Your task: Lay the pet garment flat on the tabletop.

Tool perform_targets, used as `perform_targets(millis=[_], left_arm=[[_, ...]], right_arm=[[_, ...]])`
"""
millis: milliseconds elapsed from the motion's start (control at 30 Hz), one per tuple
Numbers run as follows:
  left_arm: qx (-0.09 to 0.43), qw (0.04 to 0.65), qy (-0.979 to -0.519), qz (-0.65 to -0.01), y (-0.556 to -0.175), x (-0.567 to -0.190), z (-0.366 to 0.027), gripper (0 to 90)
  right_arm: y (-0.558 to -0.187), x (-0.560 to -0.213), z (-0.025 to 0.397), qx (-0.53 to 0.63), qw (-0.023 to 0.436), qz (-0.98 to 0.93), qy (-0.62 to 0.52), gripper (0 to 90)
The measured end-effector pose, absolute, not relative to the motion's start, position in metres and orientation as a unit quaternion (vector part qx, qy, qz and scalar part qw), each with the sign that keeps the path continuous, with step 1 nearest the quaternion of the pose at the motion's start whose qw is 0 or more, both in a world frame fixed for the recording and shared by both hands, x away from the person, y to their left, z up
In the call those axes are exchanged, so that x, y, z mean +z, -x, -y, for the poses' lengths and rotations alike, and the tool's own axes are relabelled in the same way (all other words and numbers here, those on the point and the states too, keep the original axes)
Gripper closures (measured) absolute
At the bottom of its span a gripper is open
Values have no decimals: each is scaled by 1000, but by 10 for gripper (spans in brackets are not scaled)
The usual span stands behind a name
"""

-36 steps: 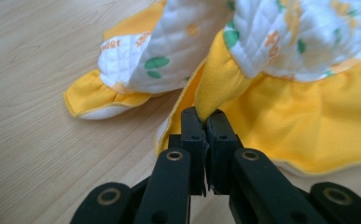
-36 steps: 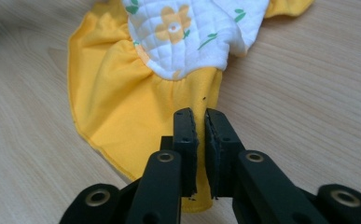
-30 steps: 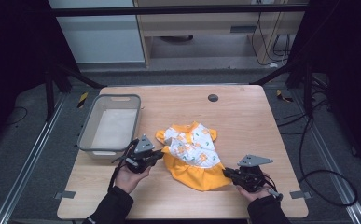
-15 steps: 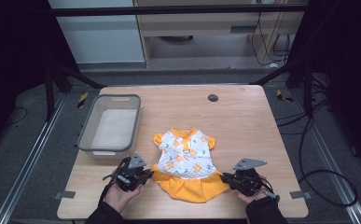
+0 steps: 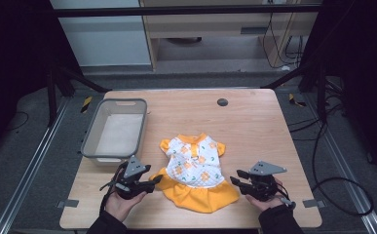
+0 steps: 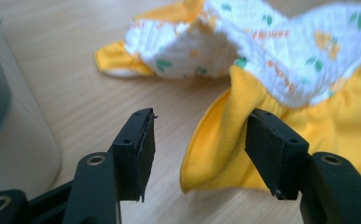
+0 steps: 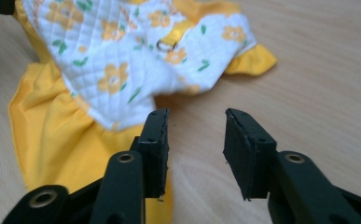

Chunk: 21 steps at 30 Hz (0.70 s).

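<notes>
At the near edge of the wooden surface [image 5: 254, 117] I held my left tool [image 5: 153, 181] low, its jaws spread apart, with a raised fold of the orange skirt of the little dress [image 5: 194, 168] standing in the gap between them. Seen along that tool, the right-hand jaw touched the fold and the left-hand jaw stood clear of it, so nothing was clamped. My left hand [image 5: 122, 202] wrapped the tool's body from below, its cable looping beside my wrist.

On the other side my right tool [image 5: 235, 179] lay just beside the skirt's hem, jaws likewise apart over bare wood; along its own view the left-hand jaw overlapped the edge of the orange cloth, though I could not tell whether it touched. My right hand [image 5: 264, 197] gripped it from beneath, the grey three-cornered plate on top.

Between the two tools the dress lay spread flat on the surface, skirt towards me, white quilted bodice with orange flowers and green leaves beyond it, orange collar and short sleeves at the far end.

Farther off to the left stood a grey plastic bin [image 5: 91, 144], near the dress but apart from it. Beyond that, a small dark round disc [image 5: 222, 102] sat near the surface's far edge.
</notes>
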<state>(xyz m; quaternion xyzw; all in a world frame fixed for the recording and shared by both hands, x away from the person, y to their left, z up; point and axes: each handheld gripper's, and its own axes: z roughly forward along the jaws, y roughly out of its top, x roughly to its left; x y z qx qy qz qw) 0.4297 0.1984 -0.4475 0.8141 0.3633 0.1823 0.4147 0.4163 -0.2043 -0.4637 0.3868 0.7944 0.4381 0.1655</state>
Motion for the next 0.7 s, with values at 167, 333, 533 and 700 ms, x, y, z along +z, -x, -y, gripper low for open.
perform_targets(millis=[167,333,533,700], left_arm=[[185,434,-804,-362,-437,-434,-200,407],[199,446,-795,-359,-447,-421,-197,400],[215,441,-788,-372,-483,-414,-187,398],[230,401,-798,-388,-524,-426,-177,404]], right_arm=[[-429,-449,207,458,178,-778,-391,562],[-444,-437,203,474,192,-763,-395,524],[-477,-433,195,478,204,-747,-414,507],[-510,-443,185,451,205,-752,-436,509]])
